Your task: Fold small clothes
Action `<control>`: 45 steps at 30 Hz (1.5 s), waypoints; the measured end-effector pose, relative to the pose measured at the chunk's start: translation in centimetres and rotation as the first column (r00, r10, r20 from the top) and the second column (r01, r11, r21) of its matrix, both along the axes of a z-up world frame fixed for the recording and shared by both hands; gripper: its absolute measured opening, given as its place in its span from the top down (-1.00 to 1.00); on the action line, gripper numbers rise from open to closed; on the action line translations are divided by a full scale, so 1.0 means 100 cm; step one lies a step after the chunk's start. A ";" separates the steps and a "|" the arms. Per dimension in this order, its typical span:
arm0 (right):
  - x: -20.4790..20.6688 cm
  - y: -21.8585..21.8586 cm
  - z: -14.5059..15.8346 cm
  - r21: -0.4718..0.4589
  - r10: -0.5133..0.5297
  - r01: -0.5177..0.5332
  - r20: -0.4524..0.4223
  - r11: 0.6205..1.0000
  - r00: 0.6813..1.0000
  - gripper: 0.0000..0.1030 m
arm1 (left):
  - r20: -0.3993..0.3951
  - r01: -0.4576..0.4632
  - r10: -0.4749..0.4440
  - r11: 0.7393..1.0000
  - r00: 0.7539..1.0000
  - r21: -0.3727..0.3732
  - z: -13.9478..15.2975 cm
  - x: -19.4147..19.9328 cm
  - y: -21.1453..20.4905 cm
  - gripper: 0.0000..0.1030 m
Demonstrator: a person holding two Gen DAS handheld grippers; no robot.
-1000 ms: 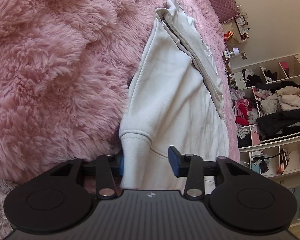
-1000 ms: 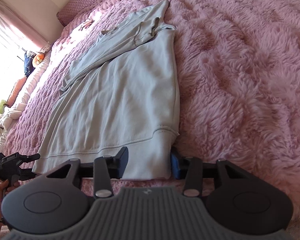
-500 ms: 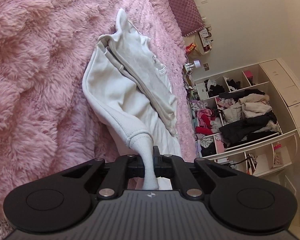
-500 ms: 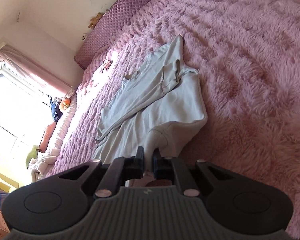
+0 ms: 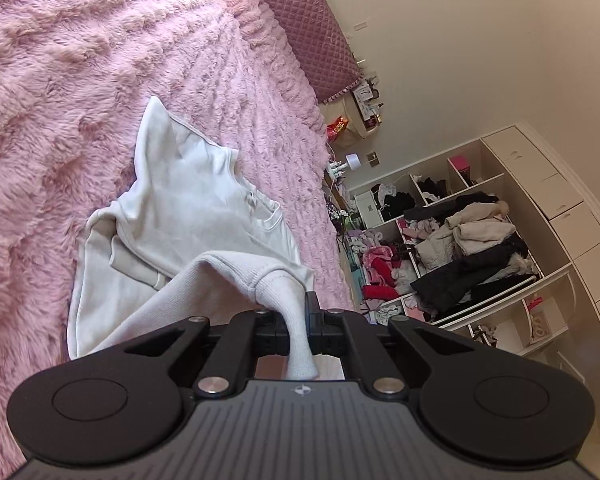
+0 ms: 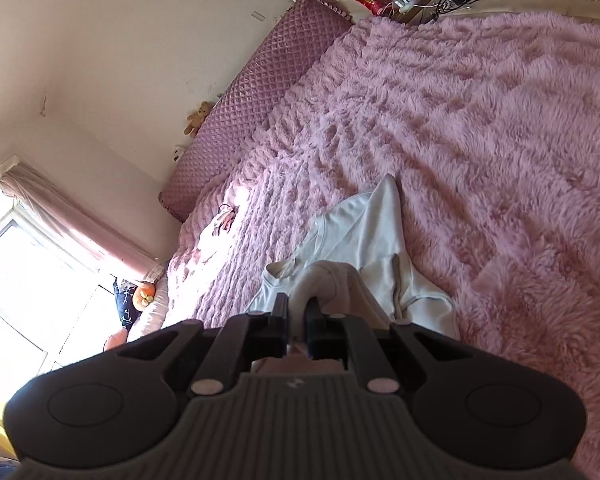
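Clamped in the nearly closed left gripper [image 5: 298, 322]: the ribbed hem of a soft white sweatshirt [image 5: 188, 216], lifted off a shaggy pink blanket [image 5: 60, 80], long axis running toward 11 o'clock, where its pointed far end lies. Pinched likewise in the almost closed right gripper [image 6: 296, 314]: the other hem corner, fabric draped forward toward 1 o'clock. Farther off, at 3 o'clock in the left view, open white shelves [image 5: 516, 280] stuffed with heaped coats and clothes, beyond a quilted mauve headboard [image 5: 308, 32].

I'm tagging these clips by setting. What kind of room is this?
Most likely a bedroom: a bed under a fluffy pink blanket, a quilted headboard against the wall, and open wardrobe shelves stuffed with clothes.
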State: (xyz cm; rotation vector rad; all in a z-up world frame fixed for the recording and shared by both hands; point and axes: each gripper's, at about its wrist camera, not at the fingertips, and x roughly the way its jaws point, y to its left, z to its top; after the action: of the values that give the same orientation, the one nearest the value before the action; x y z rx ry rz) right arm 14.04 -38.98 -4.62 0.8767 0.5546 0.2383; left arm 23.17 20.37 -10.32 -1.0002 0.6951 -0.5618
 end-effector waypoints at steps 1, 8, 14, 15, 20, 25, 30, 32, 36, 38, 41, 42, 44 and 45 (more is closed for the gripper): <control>0.009 0.000 0.000 -0.003 0.000 0.000 0.001 1.000 1.000 0.95 | -0.001 0.002 -0.002 1.000 1.000 0.002 -0.001 0.009 0.000 0.92; 0.098 0.001 -0.006 -0.014 -0.026 0.026 0.006 1.000 1.000 0.95 | 0.010 -0.017 0.017 1.000 1.000 0.002 -0.005 0.079 0.009 0.92; 0.171 0.006 -0.015 -0.023 -0.046 0.046 -0.001 0.999 0.999 0.95 | -0.001 -0.036 0.036 0.999 0.999 0.037 -0.014 0.143 0.014 0.92; 0.186 0.007 -0.019 -0.024 -0.055 0.055 -0.013 0.998 0.998 0.95 | -0.006 -0.037 0.037 0.998 0.999 0.044 -0.017 0.152 0.013 0.92; 0.235 0.011 -0.044 -0.042 -0.093 0.091 -0.054 0.995 0.994 0.95 | -0.044 -0.042 0.045 0.997 0.998 0.068 -0.039 0.194 0.011 0.92; 0.272 0.015 -0.073 -0.067 -0.118 0.111 -0.117 0.992 0.986 0.95 | -0.159 -0.052 0.063 0.996 0.985 0.072 -0.076 0.220 0.014 0.86; 0.291 0.014 -0.098 -0.053 -0.158 0.151 -0.158 0.987 0.975 0.87 | -0.290 -0.085 0.061 0.994 0.955 -0.069 -0.102 0.239 0.034 0.65; 0.291 0.011 -0.100 -0.026 -0.173 0.171 -0.149 0.985 0.974 0.75 | -0.287 -0.074 0.054 0.995 0.956 -0.062 -0.097 0.243 0.038 0.60; 0.276 0.004 -0.086 -0.010 -0.183 0.183 -0.091 0.983 0.979 0.30 | -0.260 -0.066 0.065 0.998 0.963 0.007 -0.073 0.242 0.047 0.10; 0.264 0.000 -0.075 -0.048 -0.150 0.147 -0.079 0.988 0.986 0.30 | -0.214 -0.071 0.070 0.997 0.974 0.005 -0.060 0.235 0.054 0.06; 0.233 0.000 -0.061 -0.145 -0.089 0.078 -0.070 0.986 0.994 0.30 | -0.147 -0.097 0.107 0.992 0.983 0.075 -0.043 0.210 0.057 -0.22; 0.220 0.002 -0.057 -0.189 -0.070 0.056 -0.066 0.980 0.995 0.30 | -0.134 -0.083 0.095 0.993 0.986 0.089 -0.040 0.200 0.057 -0.22; 0.192 0.005 -0.054 -0.279 -0.029 0.006 -0.079 0.960 0.996 0.29 | -0.118 -0.060 0.073 0.992 0.990 0.112 -0.038 0.173 0.056 -0.22; 0.178 0.007 -0.053 -0.322 -0.018 -0.010 -0.083 0.947 0.996 0.28 | -0.099 -0.050 0.064 0.990 0.993 0.131 -0.037 0.157 0.055 -0.22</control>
State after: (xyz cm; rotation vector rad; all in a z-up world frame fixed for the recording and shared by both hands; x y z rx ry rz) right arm 31.87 -38.30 -9.94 0.5714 0.6501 0.1022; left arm 38.90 25.89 -14.03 -0.9302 0.7821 -0.4123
